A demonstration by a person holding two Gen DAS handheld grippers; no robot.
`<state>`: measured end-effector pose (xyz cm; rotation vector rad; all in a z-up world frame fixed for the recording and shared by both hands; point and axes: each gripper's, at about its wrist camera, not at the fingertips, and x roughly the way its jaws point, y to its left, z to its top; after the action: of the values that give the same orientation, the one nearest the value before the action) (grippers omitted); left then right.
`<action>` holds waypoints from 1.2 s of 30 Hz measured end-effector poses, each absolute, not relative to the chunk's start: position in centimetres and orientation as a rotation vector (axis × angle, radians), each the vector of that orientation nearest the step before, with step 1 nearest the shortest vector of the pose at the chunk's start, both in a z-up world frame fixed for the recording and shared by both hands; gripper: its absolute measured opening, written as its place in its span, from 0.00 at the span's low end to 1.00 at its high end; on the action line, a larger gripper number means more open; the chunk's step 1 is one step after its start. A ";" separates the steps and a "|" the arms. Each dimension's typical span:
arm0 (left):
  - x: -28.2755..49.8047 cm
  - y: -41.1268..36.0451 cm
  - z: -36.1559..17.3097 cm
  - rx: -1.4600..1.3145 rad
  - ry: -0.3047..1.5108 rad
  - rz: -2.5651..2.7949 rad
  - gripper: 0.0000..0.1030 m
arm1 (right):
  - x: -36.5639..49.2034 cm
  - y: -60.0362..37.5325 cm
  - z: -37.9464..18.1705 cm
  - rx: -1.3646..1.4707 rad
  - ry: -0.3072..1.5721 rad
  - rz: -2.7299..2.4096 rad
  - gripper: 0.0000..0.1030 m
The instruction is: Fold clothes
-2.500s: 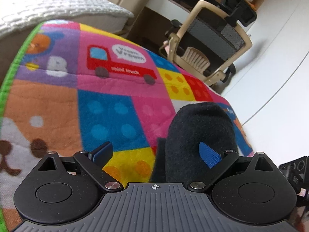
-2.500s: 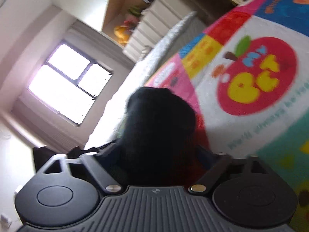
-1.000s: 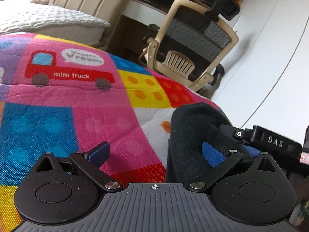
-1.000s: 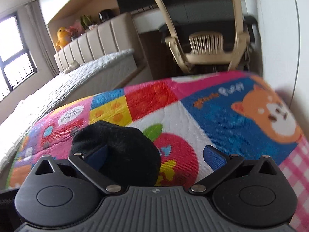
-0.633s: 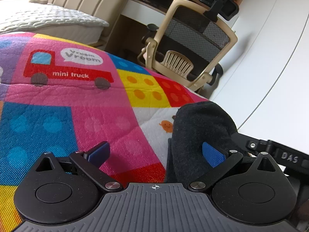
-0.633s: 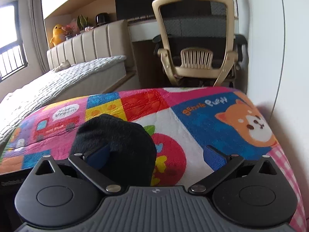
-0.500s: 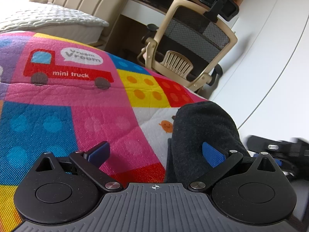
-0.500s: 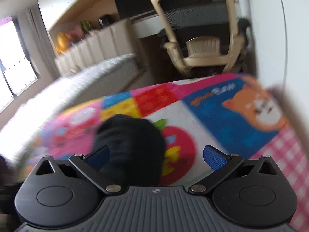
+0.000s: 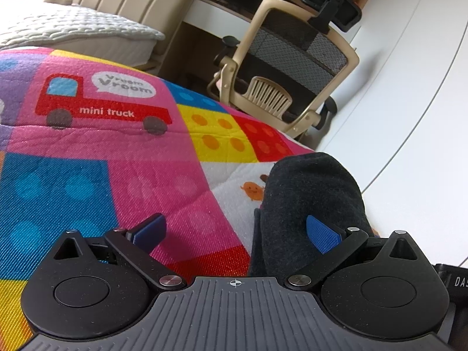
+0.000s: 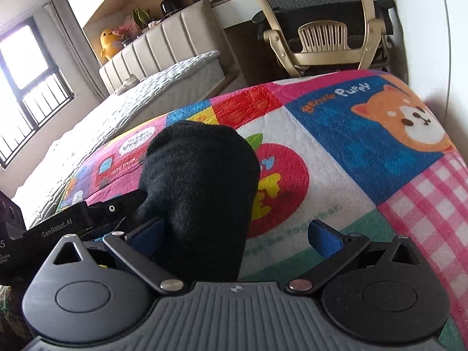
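Mostly hiding behind each tool's ribbed grey housing: the near end of the dark garment, cut off low in both wrist views, so its full shape and kind staying impossible to tell. Looking like a soft, fuzzy, charcoal-to-black knit, rounded at its far end like a folded hump, lying on the quilted play mat toward that mat's far right corner in the left wrist view. Showing on the mat a fine woven texture and bright printed patches: a red mini truck on pink, dotted blue, yellow and red blocks, and in the right wrist view an apple, an orange puppy and pink gingham. Standing wide apart, the blue-padded fingers of the left gripper, the right-hand pad lying against the garment's side, the left-hand pad over bare mat, gripping nothing. Standing equally spread, the right gripper, its left-hand pad tucked partly behind the garment, the other over bare mat, nothing clamped. Poking in at the left edge of the right wrist view, a black part of the other tool, only partly visible. Sitting beyond the mat's far edge, a beige mesh-backed office chair and a bed with a padded, ribbed headboard and quilted white cover.
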<state>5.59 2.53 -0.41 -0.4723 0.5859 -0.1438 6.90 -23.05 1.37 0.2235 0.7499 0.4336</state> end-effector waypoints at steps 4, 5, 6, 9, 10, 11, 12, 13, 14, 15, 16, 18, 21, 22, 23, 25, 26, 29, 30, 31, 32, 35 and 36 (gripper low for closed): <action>5.6 2.5 -0.4 -0.476 0.584 -0.146 1.00 | 6.7 -22.0 3.9 0.147 0.617 0.408 1.00; 5.5 2.5 -0.4 -0.477 0.584 -0.146 1.00 | 7.1 -21.6 4.5 0.133 0.596 0.395 1.00; 5.5 2.5 -0.4 -0.478 0.584 -0.146 1.00 | 7.6 -21.1 4.9 0.124 0.589 0.379 1.00; 5.6 2.6 -0.4 -0.481 0.583 -0.148 1.00 | 10.3 -19.6 5.5 0.113 0.597 0.349 1.00; 5.6 2.6 -0.4 -0.482 0.583 -0.149 1.00 | 11.3 -18.8 5.0 0.080 0.640 0.336 1.00; 5.6 2.6 -0.4 -0.483 0.583 -0.149 1.00 | 12.4 -17.9 4.5 0.043 0.687 0.323 1.00; 5.6 2.7 -0.5 -0.484 0.583 -0.149 1.00 | 12.9 -17.5 4.0 0.028 0.712 0.319 1.00; 5.6 2.7 -0.5 -0.484 0.584 -0.147 1.00 | 13.4 -17.1 3.5 0.015 0.733 0.316 1.00; 5.6 2.7 -0.5 -0.485 0.583 -0.144 1.00 | 13.8 -16.7 3.1 0.003 0.755 0.313 1.00; 5.6 2.8 -0.5 -0.488 0.581 -0.143 1.00 | 13.9 -16.9 3.0 0.015 0.765 0.316 1.00; 5.5 2.8 -0.5 -0.492 0.580 -0.144 1.00 | 14.0 -17.1 2.9 0.031 0.773 0.320 1.00; 5.5 2.8 -0.5 -0.492 0.578 -0.145 1.00 | 14.2 -17.6 2.8 0.062 0.790 0.329 1.00; 5.4 3.0 -0.5 -0.498 0.572 -0.151 1.00 | 14.4 -17.9 2.5 0.073 0.795 0.338 1.00; 5.0 3.0 -0.3 -0.501 0.562 -0.168 1.00 | 14.3 -17.8 2.5 0.062 0.788 0.337 1.00; 4.7 3.1 0.0 -0.504 0.552 -0.186 1.00 | 14.3 -17.6 2.5 0.051 0.780 0.335 1.00; 3.9 3.0 0.5 -0.505 0.529 -0.245 1.00 | 14.4 -17.4 2.6 0.033 0.769 0.335 1.00; 3.5 2.9 0.7 -0.500 0.517 -0.279 1.00 | 14.4 -17.4 2.6 0.031 0.768 0.335 1.00; 3.4 2.0 0.4 -0.431 0.533 -0.299 1.00 | 14.3 -17.4 2.6 0.035 0.764 0.336 1.00; 3.6 1.8 -0.1 -0.415 0.555 -0.291 1.00 | 14.2 -17.5 2.6 0.035 0.759 0.336 1.00; 4.0 2.0 -0.4 -0.440 0.582 -0.301 1.00 | 14.0 -17.6 2.7 0.036 0.750 0.337 1.00; 4.2 2.2 -0.5 -0.454 0.588 -0.306 1.00 | 13.8 -17.7 2.8 0.038 0.741 0.339 1.00; 4.4 2.2 -0.6 -0.460 0.598 -0.309 1.00 | 13.0 -18.2 3.4 0.043 0.713 0.352 1.00; 4.3 2.1 -0.6 -0.455 0.597 -0.307 1.00 | 12.6 -18.5 3.6 0.044 0.702 0.356 1.00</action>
<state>4.33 2.10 -0.59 -0.4547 0.5971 -0.3073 12.62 -18.48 3.61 0.0444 0.7024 0.3562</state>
